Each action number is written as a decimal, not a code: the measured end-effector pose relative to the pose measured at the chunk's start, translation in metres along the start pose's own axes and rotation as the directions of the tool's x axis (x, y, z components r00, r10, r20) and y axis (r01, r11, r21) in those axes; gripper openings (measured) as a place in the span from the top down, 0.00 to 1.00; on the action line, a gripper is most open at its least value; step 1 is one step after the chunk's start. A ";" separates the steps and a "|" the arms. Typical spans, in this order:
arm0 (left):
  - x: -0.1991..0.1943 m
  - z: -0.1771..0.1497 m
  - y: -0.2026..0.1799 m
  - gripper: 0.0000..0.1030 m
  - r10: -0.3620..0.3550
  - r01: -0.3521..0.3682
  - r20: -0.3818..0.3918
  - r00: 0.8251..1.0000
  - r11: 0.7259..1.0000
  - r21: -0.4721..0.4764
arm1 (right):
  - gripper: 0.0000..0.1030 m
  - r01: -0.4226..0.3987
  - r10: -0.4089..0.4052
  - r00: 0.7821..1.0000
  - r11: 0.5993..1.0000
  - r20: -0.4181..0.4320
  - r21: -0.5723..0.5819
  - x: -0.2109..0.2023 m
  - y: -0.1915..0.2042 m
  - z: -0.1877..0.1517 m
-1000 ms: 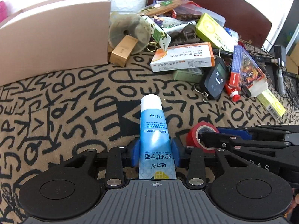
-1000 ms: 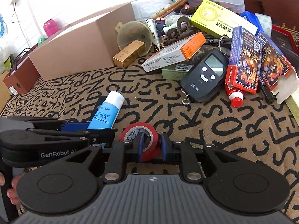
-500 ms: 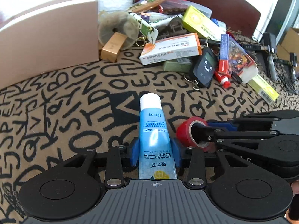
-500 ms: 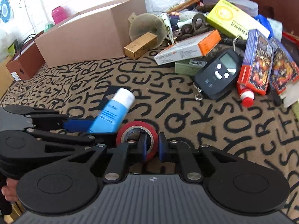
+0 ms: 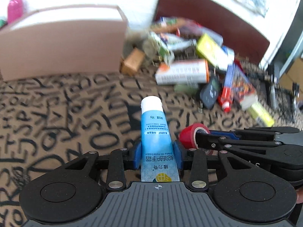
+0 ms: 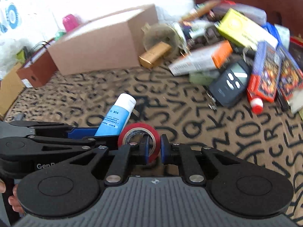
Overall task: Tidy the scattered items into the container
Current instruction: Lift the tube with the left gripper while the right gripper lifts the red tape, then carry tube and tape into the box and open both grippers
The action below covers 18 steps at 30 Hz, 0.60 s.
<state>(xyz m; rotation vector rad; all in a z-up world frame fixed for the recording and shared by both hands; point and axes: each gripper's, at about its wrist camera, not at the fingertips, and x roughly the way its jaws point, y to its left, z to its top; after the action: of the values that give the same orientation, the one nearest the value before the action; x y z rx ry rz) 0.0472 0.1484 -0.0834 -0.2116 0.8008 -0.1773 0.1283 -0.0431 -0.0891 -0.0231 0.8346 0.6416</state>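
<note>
My left gripper [image 5: 157,154] is shut on a blue hand-cream tube [image 5: 155,132] with a white cap, held above the lettered cloth. My right gripper [image 6: 153,148] is shut on the wall of a red tape roll [image 6: 139,134], one finger inside the ring. The two grippers are side by side; the tape roll also shows in the left wrist view [image 5: 191,134], and the tube in the right wrist view [image 6: 117,116]. The open cardboard box [image 5: 62,41] stands at the far left, also in the right wrist view [image 6: 102,41].
A pile of items lies at the far right: an orange-and-white medicine box [image 6: 202,58], a yellow-green box [image 6: 244,28], a black handheld scale [image 6: 230,83], card packs [image 6: 267,75], a small gold box [image 6: 155,54], a red-capped bottle [image 6: 256,102]. A brown box [image 6: 36,71] sits far left.
Both grippers have lifted higher above the cloth with their items and the view has swung, so the box and pile look further off and blurred. The grips are unchanged.
</note>
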 end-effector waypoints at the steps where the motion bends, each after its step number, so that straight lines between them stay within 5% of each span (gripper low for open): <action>1: -0.008 0.006 0.002 0.66 0.002 -0.002 0.024 1.000 1.000 -0.003 | 0.87 -0.009 0.009 1.000 1.000 0.016 -0.012 -0.004 0.004 0.006; 11: -0.071 0.105 0.040 0.66 0.089 -0.097 0.249 0.964 0.995 0.019 | 0.87 -0.050 0.091 0.977 0.978 0.194 -0.203 -0.022 0.068 0.112; 18: -0.064 0.183 0.087 0.66 0.133 -0.134 0.284 0.949 0.991 -0.016 | 0.87 -0.048 0.112 0.961 0.968 0.252 -0.246 0.009 0.107 0.201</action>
<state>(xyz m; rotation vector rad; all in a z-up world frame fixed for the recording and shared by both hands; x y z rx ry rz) 0.1430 0.2700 0.0631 -0.1739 0.5251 -0.0183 0.2127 0.1013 0.0658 -0.1187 0.4993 0.8004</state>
